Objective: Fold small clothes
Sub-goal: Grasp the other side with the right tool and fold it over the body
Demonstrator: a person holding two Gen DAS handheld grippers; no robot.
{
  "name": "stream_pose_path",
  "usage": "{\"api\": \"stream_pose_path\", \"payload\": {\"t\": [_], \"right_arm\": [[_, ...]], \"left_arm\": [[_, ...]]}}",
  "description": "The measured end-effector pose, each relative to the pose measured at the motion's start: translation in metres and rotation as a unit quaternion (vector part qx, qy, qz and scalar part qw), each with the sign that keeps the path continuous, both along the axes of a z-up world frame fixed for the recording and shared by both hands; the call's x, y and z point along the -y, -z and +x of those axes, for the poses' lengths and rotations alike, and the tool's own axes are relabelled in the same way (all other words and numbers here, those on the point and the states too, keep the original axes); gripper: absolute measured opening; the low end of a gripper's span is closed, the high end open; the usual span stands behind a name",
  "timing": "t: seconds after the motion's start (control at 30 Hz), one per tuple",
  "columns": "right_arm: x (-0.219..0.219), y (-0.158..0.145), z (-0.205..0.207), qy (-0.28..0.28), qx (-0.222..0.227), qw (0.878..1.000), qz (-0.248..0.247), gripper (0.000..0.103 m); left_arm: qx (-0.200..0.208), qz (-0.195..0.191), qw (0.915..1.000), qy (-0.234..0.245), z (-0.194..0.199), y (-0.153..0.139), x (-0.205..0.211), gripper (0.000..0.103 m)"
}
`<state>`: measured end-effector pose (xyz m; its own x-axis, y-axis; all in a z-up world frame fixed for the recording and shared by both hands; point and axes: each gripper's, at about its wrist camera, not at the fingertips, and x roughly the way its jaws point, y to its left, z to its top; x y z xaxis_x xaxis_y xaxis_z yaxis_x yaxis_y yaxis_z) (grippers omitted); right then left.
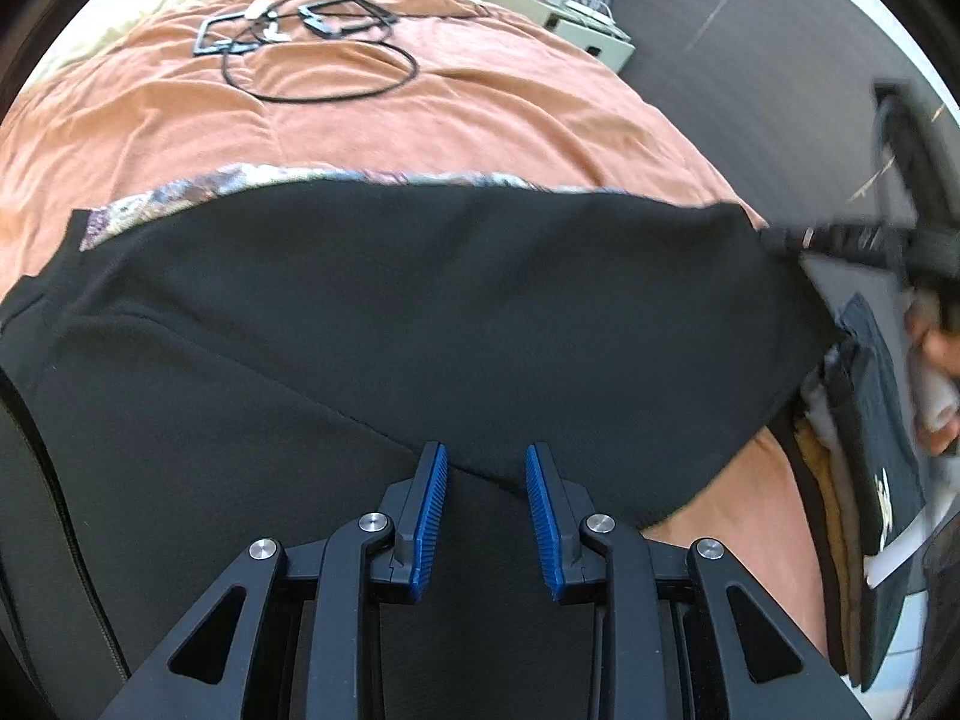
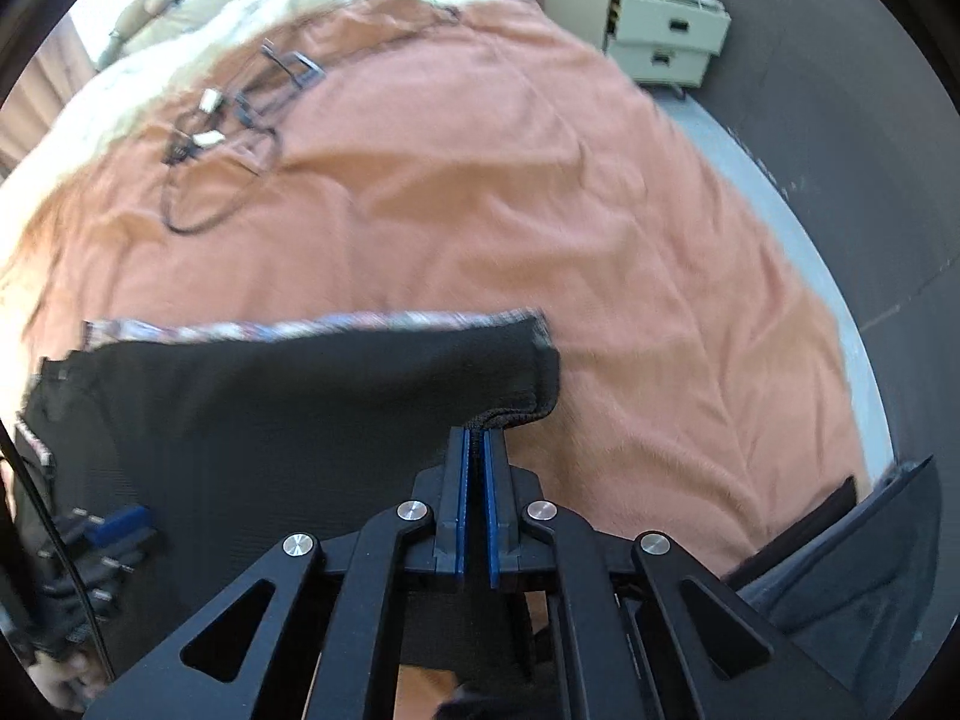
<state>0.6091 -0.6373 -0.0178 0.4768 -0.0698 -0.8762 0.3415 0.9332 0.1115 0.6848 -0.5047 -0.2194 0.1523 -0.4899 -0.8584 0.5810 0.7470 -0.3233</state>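
Our right tool (image 2: 475, 450) clamped on the black garment's (image 2: 288, 414) hem, our left tool (image 1: 487, 501) gaping above it, orange bed (image 2: 540, 210) beneath, cables (image 1: 312, 30) far.

- A black knit garment with a patterned multicoloured lining strip along its far edge (image 1: 420, 300) is spread wide across an orange bedspread.
- Its dark fabric shows soft diagonal creases, with a seam running toward the near side.
- Its ribbed right corner (image 2: 510, 414) is bunched and lifted slightly off the bedspread.
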Motion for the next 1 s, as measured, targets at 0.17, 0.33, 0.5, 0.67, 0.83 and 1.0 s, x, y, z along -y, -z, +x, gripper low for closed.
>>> {"api": "stream_pose_path", "payload": {"t": [0.17,0.33,0.5,0.67,0.83,1.0], "right_arm": [[-0.02,-0.043,-0.015,-0.026,0.044,0.999,-0.003,0.001],[-0.048,-0.074,-0.032,-0.056,0.069,0.996,-0.01,0.001],[-0.076,-0.103,-0.049,-0.087,0.095,0.992,-0.012,0.001],[-0.096,-0.124,-0.069,-0.115,0.11,0.987,-0.013,0.001],[-0.114,-0.128,-0.075,-0.131,0.11,0.985,0.0,0.001],[-0.136,-0.131,-0.074,-0.156,0.103,0.982,0.015,0.001]], "left_arm": [[-0.009,-0.006,0.9998,0.014,-0.014,0.002,0.005,0.03],[-0.014,-0.005,0.9998,0.014,-0.023,0.007,0.022,0.03],[-0.014,-0.011,0.9996,0.022,-0.03,0.002,0.032,0.03],[-0.024,-0.032,0.9992,0.005,-0.023,-0.013,0.007,0.03],[-0.008,-0.02,0.9994,-0.028,-0.016,-0.037,-0.035,0.03],[0.011,-0.017,0.998,-0.06,-0.012,-0.065,-0.091,0.03]]}}
